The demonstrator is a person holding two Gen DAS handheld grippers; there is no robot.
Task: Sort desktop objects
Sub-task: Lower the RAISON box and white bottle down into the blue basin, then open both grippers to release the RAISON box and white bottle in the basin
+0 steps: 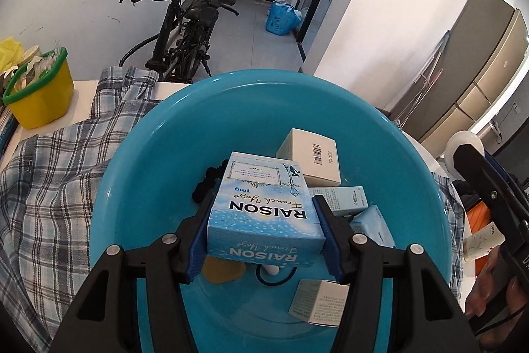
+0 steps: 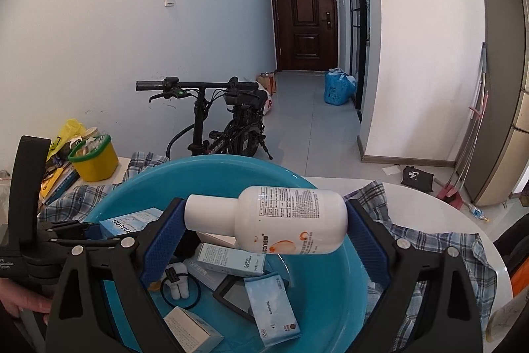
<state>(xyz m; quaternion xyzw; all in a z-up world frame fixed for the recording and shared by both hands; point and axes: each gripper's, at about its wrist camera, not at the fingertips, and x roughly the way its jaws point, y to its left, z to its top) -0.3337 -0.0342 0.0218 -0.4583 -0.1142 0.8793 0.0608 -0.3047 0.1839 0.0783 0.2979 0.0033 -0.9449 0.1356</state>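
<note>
A blue RAISON box [image 1: 264,214] is gripped by the left gripper [image 1: 264,237], a white bottle [image 2: 281,220] by the right gripper [image 2: 264,237], above the blue basin [image 1: 139,154], probably for dropping.

Basin [image 1: 139,187] on checked cloth [image 1: 49,181], boxes [image 1: 310,159] inside, bucket [image 1: 43,95] left, bicycle [image 1: 185,32] behind

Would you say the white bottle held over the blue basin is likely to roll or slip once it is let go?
Probably: the white bottle is round and lying sideways, so it may roll. It looks smooth, so perhaps slippery. The basin should contain it.
</note>
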